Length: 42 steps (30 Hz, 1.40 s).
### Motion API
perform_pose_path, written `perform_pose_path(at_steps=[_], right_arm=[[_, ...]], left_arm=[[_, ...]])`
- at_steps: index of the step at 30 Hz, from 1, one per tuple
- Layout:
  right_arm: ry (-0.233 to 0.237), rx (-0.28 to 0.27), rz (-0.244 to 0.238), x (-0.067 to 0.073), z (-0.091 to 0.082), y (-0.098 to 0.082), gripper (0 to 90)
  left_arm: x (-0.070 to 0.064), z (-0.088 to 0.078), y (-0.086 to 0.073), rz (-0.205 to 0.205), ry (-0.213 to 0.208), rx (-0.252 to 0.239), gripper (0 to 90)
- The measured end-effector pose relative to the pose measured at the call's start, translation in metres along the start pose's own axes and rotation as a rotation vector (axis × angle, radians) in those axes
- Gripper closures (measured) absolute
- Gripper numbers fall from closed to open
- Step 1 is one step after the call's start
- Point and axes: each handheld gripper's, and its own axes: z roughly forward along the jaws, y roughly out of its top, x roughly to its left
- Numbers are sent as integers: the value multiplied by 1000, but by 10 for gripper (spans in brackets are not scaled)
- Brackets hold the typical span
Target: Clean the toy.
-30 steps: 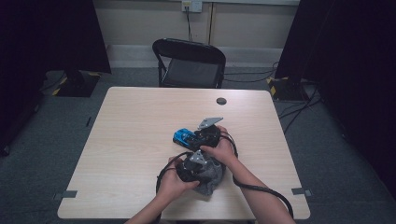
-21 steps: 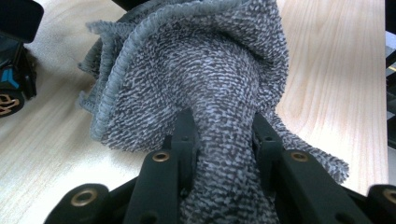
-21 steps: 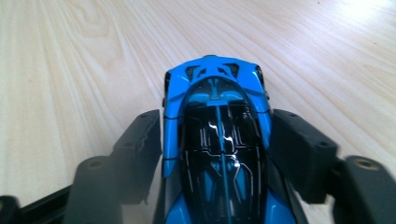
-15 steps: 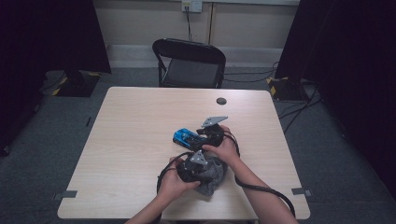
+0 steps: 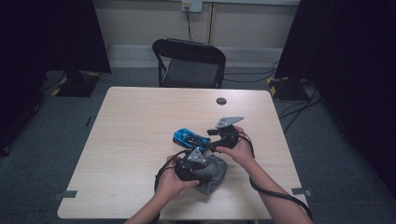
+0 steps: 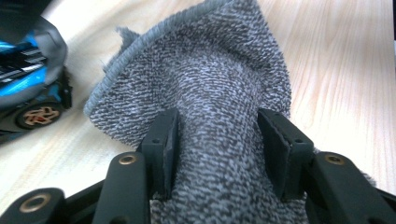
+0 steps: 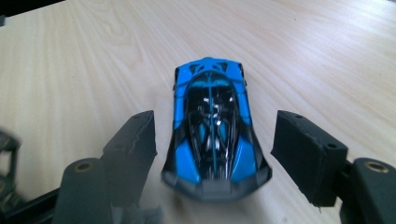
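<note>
While right gripper [image 7: 215, 154] gapes, blue car [image 7: 212, 126] between fingers, untouched.

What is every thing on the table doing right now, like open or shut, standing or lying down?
Toy car: on its wheels on the table, between open jaws, untouched.
Grey cloth: bunched up, a fold standing between the left jaws.
Left gripper: jaws just opening.
Right gripper: open.
Chair: unfolded, empty.

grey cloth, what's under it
The grey cloth lies bunched on the wooden table, beside the blue toy car. Whatever lies beneath its folds is covered.
</note>
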Motion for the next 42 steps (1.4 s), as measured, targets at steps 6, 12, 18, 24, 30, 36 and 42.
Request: perform_pose_path(at_steps=[6, 12, 18, 24, 30, 36, 42], right_arm=[[20, 2, -1, 8, -13, -6, 315], [67, 16, 3, 21, -19, -18, 326], [123, 83, 15, 29, -18, -34, 428], [111, 122, 12, 35, -22, -44, 703], [80, 107, 21, 33, -30, -47, 820], [51, 106, 49, 28, -38, -51, 824], [47, 117, 55, 26, -46, -56, 814]], left_arm=[[3, -8, -1, -3, 14, -29, 432], [6, -16, -5, 3, 29, -38, 418], [4, -26, -11, 3, 31, -29, 430], [-3, -28, -20, 9, 12, -8, 433], [-9, -22, -27, 20, 1, 26, 464], [-2, -20, -25, 36, 11, 64, 647], [14, -18, -20, 1, 40, 69, 714]])
